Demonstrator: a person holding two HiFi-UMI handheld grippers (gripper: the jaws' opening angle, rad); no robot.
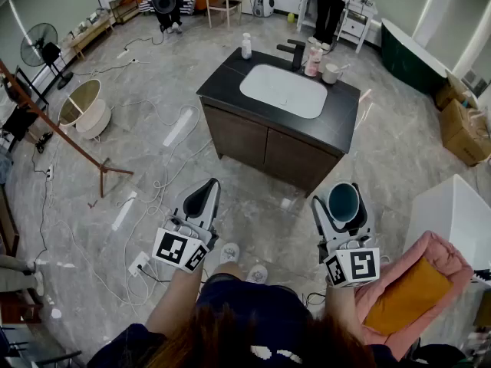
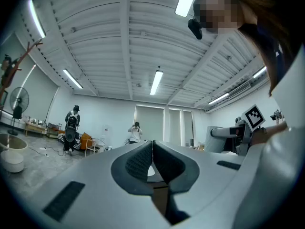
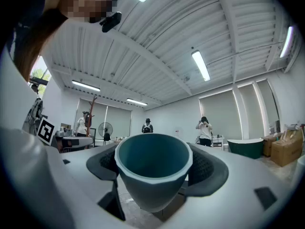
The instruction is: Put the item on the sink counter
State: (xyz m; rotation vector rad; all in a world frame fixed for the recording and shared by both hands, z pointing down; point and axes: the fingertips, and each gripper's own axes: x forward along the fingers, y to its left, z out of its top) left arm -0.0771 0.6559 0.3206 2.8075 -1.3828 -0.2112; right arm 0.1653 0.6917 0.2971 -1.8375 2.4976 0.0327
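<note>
A teal cup [image 1: 343, 203] sits upright between the jaws of my right gripper [image 1: 342, 205], which is shut on it; in the right gripper view the cup [image 3: 152, 168] fills the middle with both pads against its sides. My left gripper [image 1: 204, 199] is shut with nothing in it, its pads [image 2: 141, 162] touching at the tips. Both grippers point up, held over the floor in front of me. The sink counter [image 1: 230, 83], black-topped with a white basin [image 1: 282, 90], stands ahead, some way off.
On the counter stand a white bottle [image 1: 246, 46], a black tap [image 1: 294, 52], a pink bottle [image 1: 311, 60] and a white mug [image 1: 331, 73]. Cables [image 1: 153, 198] trail over the floor. A pink chair [image 1: 406, 290] is at my right, a white tub [image 1: 453, 213] beyond. A person [image 1: 331, 6] stands behind the counter.
</note>
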